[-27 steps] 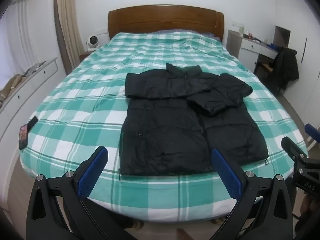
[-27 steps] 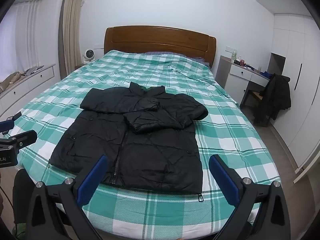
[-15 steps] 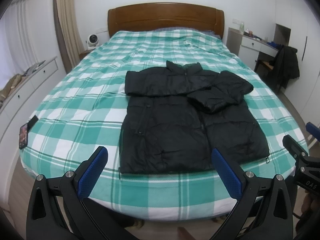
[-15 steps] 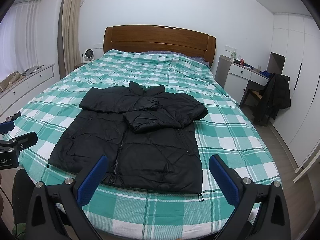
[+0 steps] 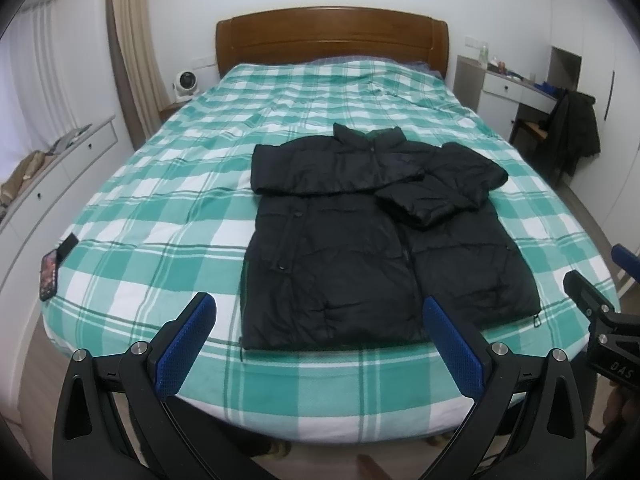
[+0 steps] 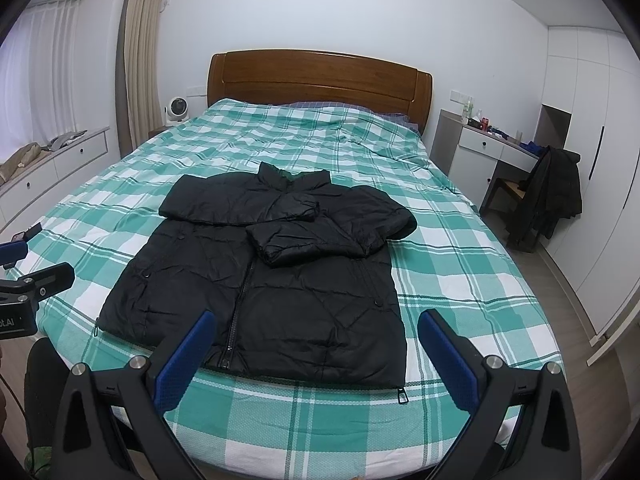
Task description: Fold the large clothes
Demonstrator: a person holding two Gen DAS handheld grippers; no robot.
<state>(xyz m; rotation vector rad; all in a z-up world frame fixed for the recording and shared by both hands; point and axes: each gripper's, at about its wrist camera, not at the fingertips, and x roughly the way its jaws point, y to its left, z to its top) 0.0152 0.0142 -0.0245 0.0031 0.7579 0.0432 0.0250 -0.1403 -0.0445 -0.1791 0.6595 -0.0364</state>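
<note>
A black puffer jacket [image 5: 360, 240] [image 6: 272, 280] lies flat on the green-and-white checked bed [image 5: 160, 216] [image 6: 460, 288], collar toward the headboard, both sleeves folded across its chest. My left gripper [image 5: 318, 312] hangs open above the foot of the bed, short of the jacket's hem, nothing between its blue pads. My right gripper [image 6: 316, 328] is likewise open over the hem's near edge, holding nothing. Each gripper shows at the edge of the other's view.
A phone [image 5: 49, 274] lies at the bed's left edge. A wooden headboard [image 5: 332, 36] stands at the far end. White drawers [image 5: 60, 168] run along the left; a desk and a chair draped with a dark coat [image 6: 548, 196] stand on the right.
Both grippers have drifted only slightly; the jacket sits a little higher in the left wrist view. Nothing was grasped or moved.
</note>
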